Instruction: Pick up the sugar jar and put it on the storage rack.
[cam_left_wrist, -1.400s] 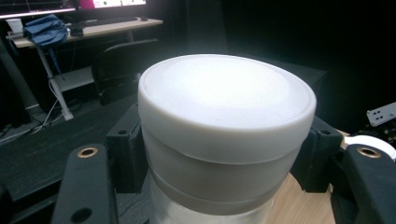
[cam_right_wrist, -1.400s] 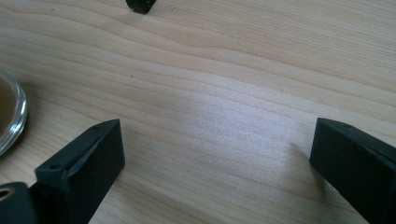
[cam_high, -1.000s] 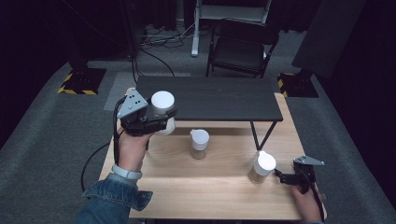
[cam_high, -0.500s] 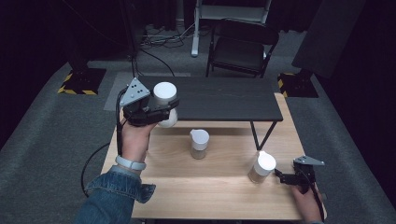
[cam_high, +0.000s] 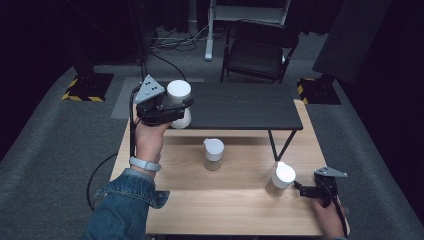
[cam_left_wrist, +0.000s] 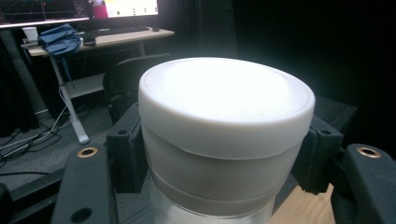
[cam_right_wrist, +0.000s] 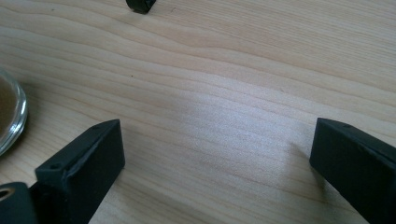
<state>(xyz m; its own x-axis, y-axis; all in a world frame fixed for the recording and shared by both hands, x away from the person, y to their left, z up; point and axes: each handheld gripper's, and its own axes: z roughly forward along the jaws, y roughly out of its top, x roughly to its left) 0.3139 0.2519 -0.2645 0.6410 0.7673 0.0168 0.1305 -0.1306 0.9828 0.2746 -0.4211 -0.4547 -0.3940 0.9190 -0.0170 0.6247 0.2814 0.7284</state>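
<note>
My left gripper (cam_high: 176, 111) is shut on a white-lidded jar (cam_high: 178, 92) and holds it upright in the air over the left end of the black raised shelf (cam_high: 240, 106). In the left gripper view the jar (cam_left_wrist: 224, 116) sits clamped between both jaws just below its lid. My right gripper (cam_high: 302, 189) rests low at the table's front right, open, just right of a second white-lidded jar (cam_high: 280, 179). In the right gripper view the jaws stand wide apart over bare wood (cam_right_wrist: 215, 116), with that jar's glass edge (cam_right_wrist: 9, 112) at the far left.
A third white-lidded jar (cam_high: 213, 153) stands mid-table in front of the shelf. The wooden table (cam_high: 235, 210) has free room along its front. A black chair (cam_high: 260, 50) and stand bases sit on the carpet beyond.
My left gripper has carried its jar up and away from me, toward the left end of the black shelf. The right gripper and the other two jars have stayed put.
</note>
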